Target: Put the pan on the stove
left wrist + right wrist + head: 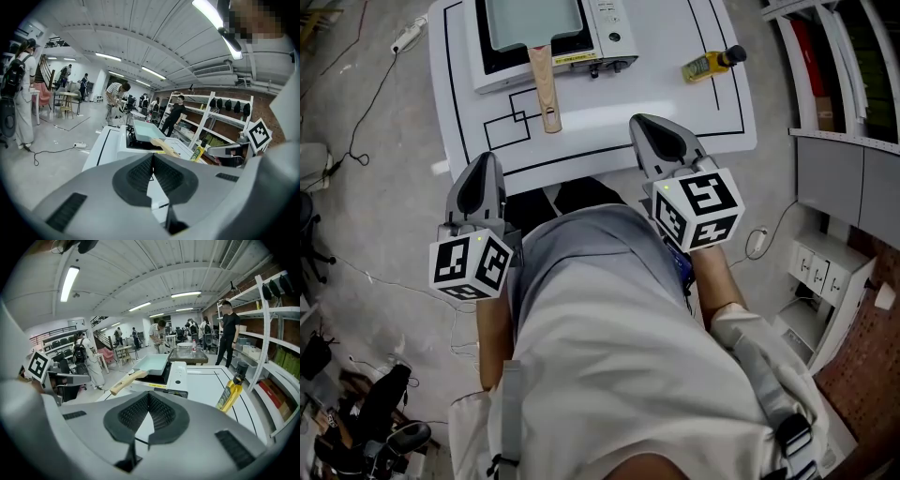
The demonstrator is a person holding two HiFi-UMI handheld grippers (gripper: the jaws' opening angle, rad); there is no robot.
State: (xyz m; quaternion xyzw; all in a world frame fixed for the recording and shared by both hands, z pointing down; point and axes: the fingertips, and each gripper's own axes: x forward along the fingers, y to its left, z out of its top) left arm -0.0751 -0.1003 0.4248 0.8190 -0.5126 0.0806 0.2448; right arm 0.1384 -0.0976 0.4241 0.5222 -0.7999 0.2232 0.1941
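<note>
A pale green rectangular pan (532, 23) sits on the white portable stove (614, 28) at the far side of the white table (675, 103). Its wooden handle (544, 84) sticks out toward me over the stove's front. My left gripper (485, 161) is shut and empty at the table's near edge, well short of the handle. My right gripper (645, 122) is also shut with nothing in it, just over the near edge to the right of the handle. The right gripper view shows the pan (152, 364) and stove (176, 376) ahead beyond the right gripper (148, 394).
A yellow oil bottle (711, 64) lies on the table right of the stove. Black lines are marked on the tabletop. Cables and a power strip (408, 36) lie on the floor at left, and shelving (834, 84) stands at right. Several people stand farther off in the room.
</note>
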